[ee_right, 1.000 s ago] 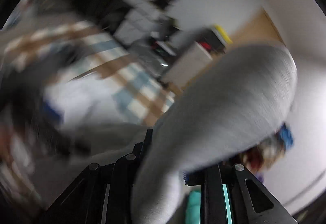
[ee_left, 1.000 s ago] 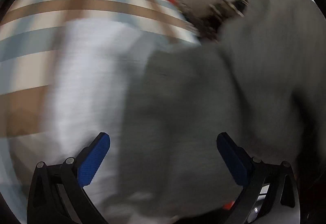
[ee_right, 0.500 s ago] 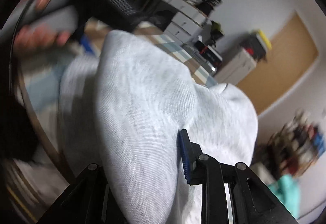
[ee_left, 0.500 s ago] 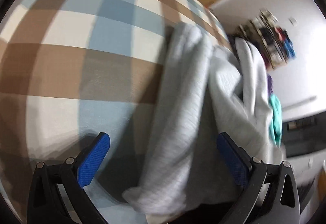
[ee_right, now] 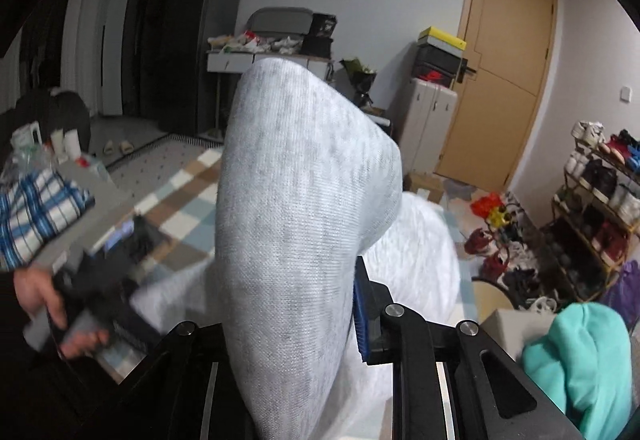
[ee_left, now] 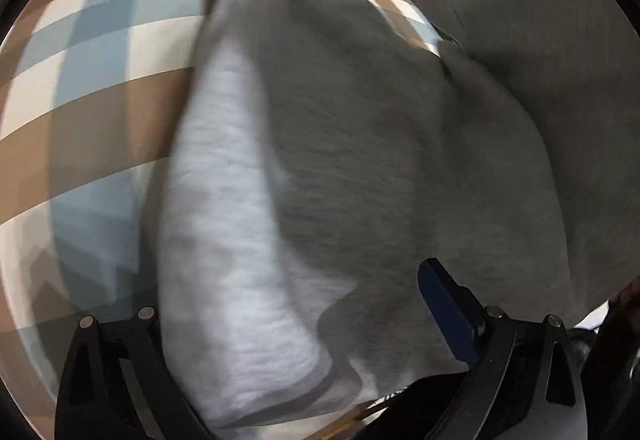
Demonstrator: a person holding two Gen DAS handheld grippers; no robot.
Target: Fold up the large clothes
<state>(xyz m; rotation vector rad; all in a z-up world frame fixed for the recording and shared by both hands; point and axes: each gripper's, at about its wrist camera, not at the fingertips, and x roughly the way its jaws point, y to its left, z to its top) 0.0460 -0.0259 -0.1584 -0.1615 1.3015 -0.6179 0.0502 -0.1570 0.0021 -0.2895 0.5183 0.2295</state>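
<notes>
A large light grey knit garment [ee_left: 320, 167] lies bunched on the checked blue, brown and white cloth [ee_left: 88, 51], part of it hanging raised at the upper right. My left gripper [ee_left: 292, 324] is open just above it; the garment lies between the fingers and hides the left blue pad. My right gripper [ee_right: 288, 320] is shut on a thick fold of the same garment [ee_right: 296, 199] and holds it up, so the fold fills the middle of the right wrist view. The left gripper [ee_right: 92, 280] shows there, blurred, in the person's hand.
The checked cloth [ee_right: 180, 207] covers the work surface. A teal garment [ee_right: 576, 360] lies at the lower right. A blue plaid garment [ee_right: 36, 215] sits at the left. A shoe rack [ee_right: 600, 199], a wooden door [ee_right: 504, 71] and cabinets stand behind.
My left gripper has swung back over the grey garment, which now lies between its open fingers. My right gripper has kept hold of the fold and turned to face the room.
</notes>
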